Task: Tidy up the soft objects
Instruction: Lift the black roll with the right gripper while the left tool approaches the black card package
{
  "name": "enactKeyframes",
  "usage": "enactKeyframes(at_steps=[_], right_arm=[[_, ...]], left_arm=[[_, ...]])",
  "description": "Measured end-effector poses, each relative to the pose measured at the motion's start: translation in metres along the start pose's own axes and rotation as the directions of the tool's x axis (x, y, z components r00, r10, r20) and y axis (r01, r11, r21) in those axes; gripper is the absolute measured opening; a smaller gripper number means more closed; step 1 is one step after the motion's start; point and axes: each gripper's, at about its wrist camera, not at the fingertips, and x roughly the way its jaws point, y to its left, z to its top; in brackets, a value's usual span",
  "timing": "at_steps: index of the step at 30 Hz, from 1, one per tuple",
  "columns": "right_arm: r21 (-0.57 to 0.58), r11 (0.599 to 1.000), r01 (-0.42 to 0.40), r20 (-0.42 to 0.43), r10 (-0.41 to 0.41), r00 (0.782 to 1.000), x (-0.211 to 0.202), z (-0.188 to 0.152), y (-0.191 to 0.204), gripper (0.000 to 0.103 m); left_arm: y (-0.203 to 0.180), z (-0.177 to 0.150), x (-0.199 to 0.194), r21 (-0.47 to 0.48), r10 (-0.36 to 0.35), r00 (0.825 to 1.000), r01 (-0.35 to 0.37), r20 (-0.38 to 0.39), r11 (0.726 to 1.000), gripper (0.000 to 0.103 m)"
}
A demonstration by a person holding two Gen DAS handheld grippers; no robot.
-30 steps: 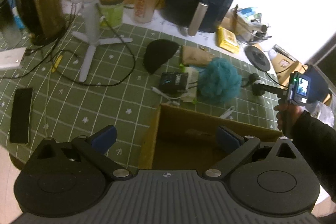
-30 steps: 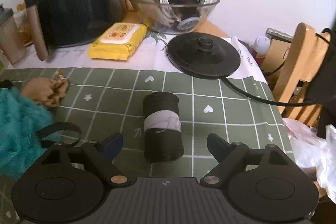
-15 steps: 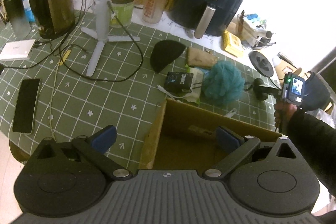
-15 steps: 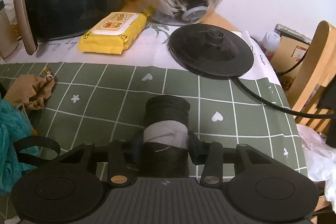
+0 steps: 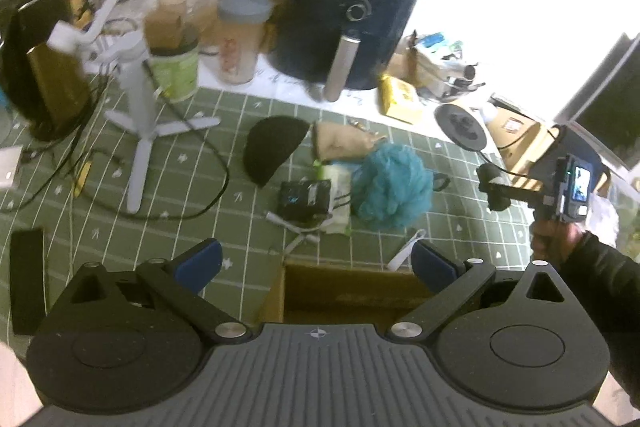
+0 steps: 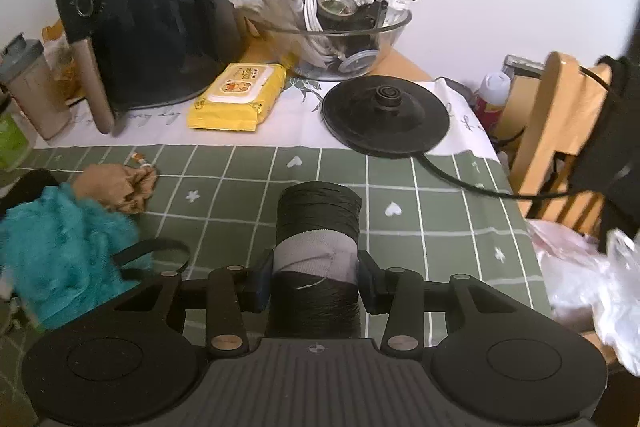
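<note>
Between the right tongs point(image 6: 316, 277), closed mid-body, the black roll point(image 6: 318, 227) looks soft, light; left tongs point(image 5: 316, 261) gape empty.

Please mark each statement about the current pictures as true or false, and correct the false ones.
1. The right gripper is closed on the black fabric roll. True.
2. The left gripper holds the teal bath sponge. False: its jaws are open and empty; the sponge lies on the green mat.
3. The yellow wipes pack lies beside the black air fryer. True.
4. The cardboard box stands on the kettle base. False: the box is below the left gripper, far from the base.
</note>
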Motion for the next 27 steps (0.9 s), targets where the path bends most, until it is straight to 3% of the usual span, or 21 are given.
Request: enactKeyframes(at_steps=[14,27], right_arm=[[0.062,0.996,-0.057,-0.001,0.058,0.998,-0.073,-0.041,0.024,0.045],[0.083,0.989,-0.122,0.049,0.118,0.992,-0.133,-0.048,0.062,0.045]], left_arm=[[0.022,0.024,0.025,0.050,-0.110,0.994,0.110,-0.013,0.993,0.103],[0.034,0.040,0.075,0.135,-0.196,0.979,0.201,-0.049,0.970,0.103]])
